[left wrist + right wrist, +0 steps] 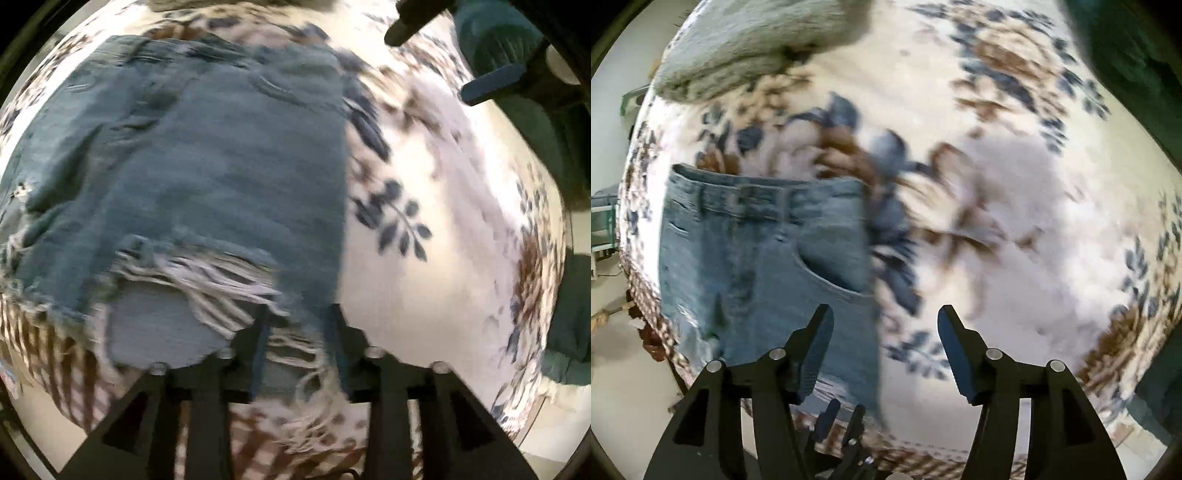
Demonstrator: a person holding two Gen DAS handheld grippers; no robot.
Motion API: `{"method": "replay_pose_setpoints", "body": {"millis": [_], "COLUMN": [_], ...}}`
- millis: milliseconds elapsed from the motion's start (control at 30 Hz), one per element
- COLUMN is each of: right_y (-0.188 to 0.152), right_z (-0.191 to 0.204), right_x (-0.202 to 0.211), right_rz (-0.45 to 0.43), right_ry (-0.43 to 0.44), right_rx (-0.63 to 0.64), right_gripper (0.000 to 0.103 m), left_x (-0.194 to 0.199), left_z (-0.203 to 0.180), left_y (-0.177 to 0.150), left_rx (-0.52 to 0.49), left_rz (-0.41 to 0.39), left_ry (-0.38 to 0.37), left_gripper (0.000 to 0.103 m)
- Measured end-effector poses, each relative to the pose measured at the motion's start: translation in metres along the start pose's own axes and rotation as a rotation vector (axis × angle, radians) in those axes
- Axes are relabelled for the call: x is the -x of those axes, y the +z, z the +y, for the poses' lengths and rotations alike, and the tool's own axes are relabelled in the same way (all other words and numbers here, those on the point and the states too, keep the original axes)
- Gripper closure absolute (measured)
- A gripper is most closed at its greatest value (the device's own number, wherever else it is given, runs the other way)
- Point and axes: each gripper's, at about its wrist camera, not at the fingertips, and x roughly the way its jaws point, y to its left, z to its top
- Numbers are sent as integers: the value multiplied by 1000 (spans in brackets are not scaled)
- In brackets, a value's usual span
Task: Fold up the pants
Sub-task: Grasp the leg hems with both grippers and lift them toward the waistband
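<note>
Faded blue denim, and heavily distressed: the pants (192, 177) lie flat on a soft, fleecy blanket (424, 295) printed with navy leaves and brown blossoms. Big ripped patch near the hem, white threads hanging loose in a ragged fringe. From the right wrist view the other end shows up: waistband (764, 199) with belt loops, a curved front pocket (831, 273), stitching smeared by motion blur.

The left gripper (297, 347) has its two dark fingers drawn close together on the frayed denim edge, fabric bunched between them, so it is pinching the pants. The right gripper (884, 332) hangs above the cloth with its fingers spread wide, nothing between them, over the denim's right edge and the blanket.

Both views are smeared; the print is mushy and fine weave is lost. A grey-green fuzzy pillow (753, 44) sits at the blanket's far end, cut off by the frame. A dark teal sleeve (495, 40) crowds the left view's upper right corner.
</note>
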Motion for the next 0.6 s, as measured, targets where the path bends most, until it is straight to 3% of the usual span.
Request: {"method": "replay_pose_setpoints", "body": {"millis": [33, 133, 200, 233, 300, 333, 500, 567, 600], "right_y": [-2, -7, -6, -4, 6, 11, 51, 63, 66], "right_z": [-7, -23, -25, -24, -9, -1, 33, 40, 43], "right_x": [-1, 0, -1, -2, -12, -18, -62, -80, -84], "right_rz": [2, 3, 2, 4, 12, 18, 64, 80, 82], "right_ry": [-9, -10, 7, 19, 44, 61, 186, 201, 191], "right_rx": [-4, -13, -16, -12, 1, 9, 3, -19, -16], "right_gripper": [35, 29, 26, 26, 26, 26, 26, 36, 64], "left_x": [-13, -27, -28, -25, -17, -12, 5, 15, 18], "left_z": [-8, -7, 0, 4, 14, 20, 46, 54, 55], "left_y": [3, 1, 1, 3, 9, 11, 18, 16, 17], "left_rx": [-9, -8, 15, 30, 38, 44, 36, 27, 27], "left_rz": [18, 58, 56, 41, 4, -23, -89, -107, -112], "left_ry": [17, 56, 41, 35, 43, 34, 9, 3, -2], "left_gripper": [59, 58, 58, 64, 92, 99, 100, 100, 100]}}
